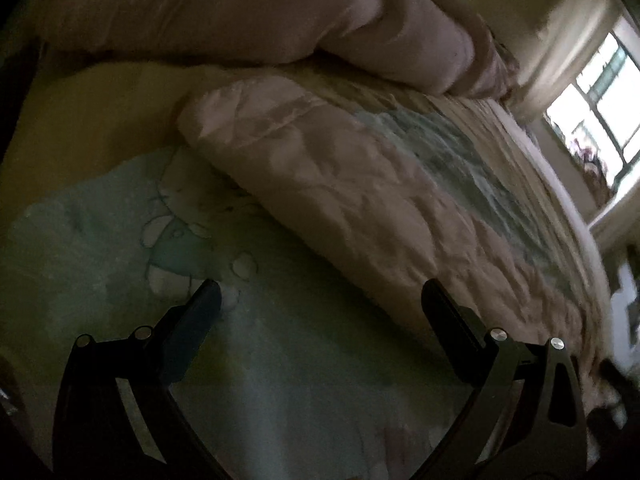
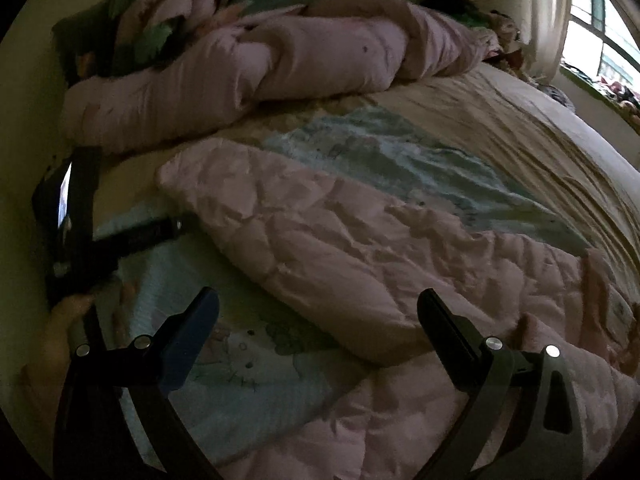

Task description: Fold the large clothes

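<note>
A large quilted blanket lies on the bed, pink [image 1: 340, 200] [image 2: 340, 232] on one side and light blue with cartoon prints [image 1: 260, 340] [image 2: 248, 360] on the other. One pink flap is folded over across the blue side. My left gripper [image 1: 320, 292] hovers open over the blue surface, just short of the flap's edge, holding nothing. My right gripper [image 2: 318, 296] is open too, with nothing in it, and straddles the flap's near corner. The right wrist view shows the left gripper's body [image 2: 80, 220] at the far left with a hand [image 2: 68, 312] on it.
A bunched pink duvet [image 1: 240, 12] [image 2: 280, 60] lies along the back of the bed. Beige sheet [image 2: 520, 128] stretches to the right. A bright window [image 1: 600, 92] [image 2: 600, 20] is at the far right. A wall borders the bed on the left.
</note>
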Tool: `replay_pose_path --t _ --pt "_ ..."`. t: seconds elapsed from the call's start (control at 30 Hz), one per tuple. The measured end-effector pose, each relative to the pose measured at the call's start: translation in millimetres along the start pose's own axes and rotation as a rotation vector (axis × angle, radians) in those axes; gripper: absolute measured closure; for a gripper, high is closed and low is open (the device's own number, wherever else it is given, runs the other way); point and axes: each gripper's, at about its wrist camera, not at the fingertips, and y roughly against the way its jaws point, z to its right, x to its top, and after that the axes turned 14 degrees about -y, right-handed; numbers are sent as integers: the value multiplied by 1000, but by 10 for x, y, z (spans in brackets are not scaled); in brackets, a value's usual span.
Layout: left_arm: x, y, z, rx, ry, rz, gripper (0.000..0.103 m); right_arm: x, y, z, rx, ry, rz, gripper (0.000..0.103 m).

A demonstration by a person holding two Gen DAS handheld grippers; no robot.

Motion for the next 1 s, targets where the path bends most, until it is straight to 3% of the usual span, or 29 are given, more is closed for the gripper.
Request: replay_pose_path --t 0.23,0.47,0.53,0.57,0.67,0.73,0.83,1.0 --pt "58 -204 -220 -15 122 36 9 -24 -223 73 12 -19 -33 4" --pt "293 -388 -283 -28 122 63 10 -111 -305 215 11 -77 -46 4" --pt "339 -425 -320 -53 138 74 19 -133 -325 240 10 -89 -48 4" --pt "366 -443 -332 -48 145 79 32 -138 -330 249 12 -96 -45 4" --pt "417 -470 -379 -56 173 93 43 -150 -333 267 17 -106 -38 4" --pt "415 -444 -411 -72 174 116 69 -149 -319 274 21 -115 -27 4" --pt "435 -337 -419 -104 178 149 81 -165 -273 301 34 -135 -12 4" --pt "558 -39 -276 -102 108 228 87 -177 -144 364 51 -167 14 4"
